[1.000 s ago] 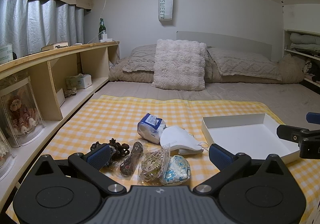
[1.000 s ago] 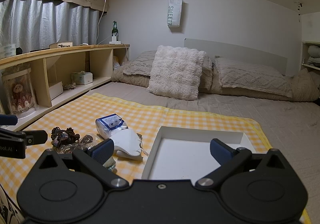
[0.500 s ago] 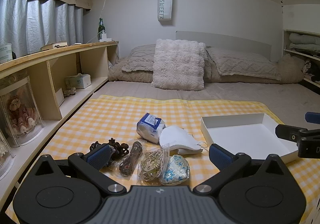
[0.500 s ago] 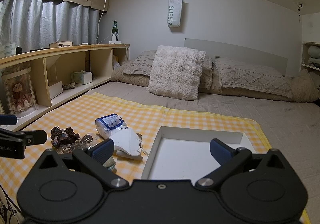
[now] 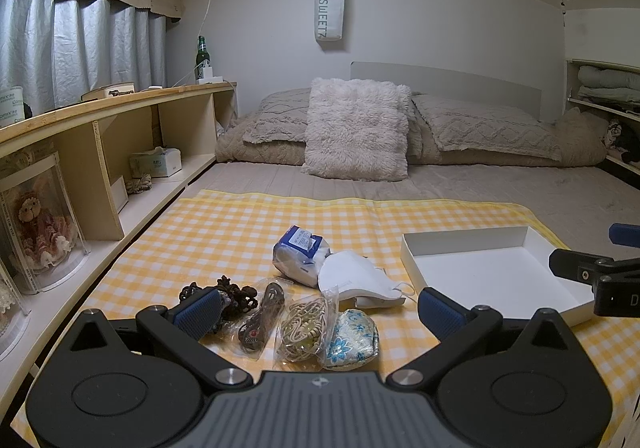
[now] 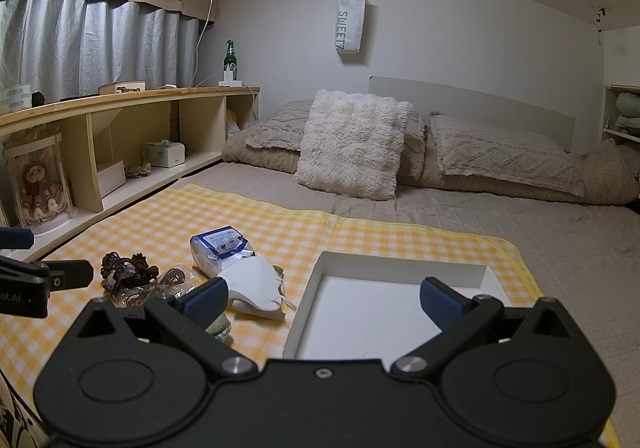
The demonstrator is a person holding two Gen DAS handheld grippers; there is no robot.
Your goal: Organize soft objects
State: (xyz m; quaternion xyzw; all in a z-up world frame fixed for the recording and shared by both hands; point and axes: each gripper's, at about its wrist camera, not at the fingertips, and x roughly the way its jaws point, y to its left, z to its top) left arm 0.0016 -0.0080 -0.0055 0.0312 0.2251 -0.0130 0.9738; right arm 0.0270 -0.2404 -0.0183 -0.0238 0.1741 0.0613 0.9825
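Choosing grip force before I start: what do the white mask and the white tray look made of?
Mask: probably soft non-woven fabric, matte, folded into a cup, thin ear loop trailing. Tray: likely stiff cardboard, smooth matte white, with thin straight walls and crisp corners.

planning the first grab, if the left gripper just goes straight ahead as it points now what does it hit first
Most likely the clear bag of beige cord and the floral pouch beside it, lying between the open fingers of the left gripper; the white mask lies beyond. Depth is uncertain.
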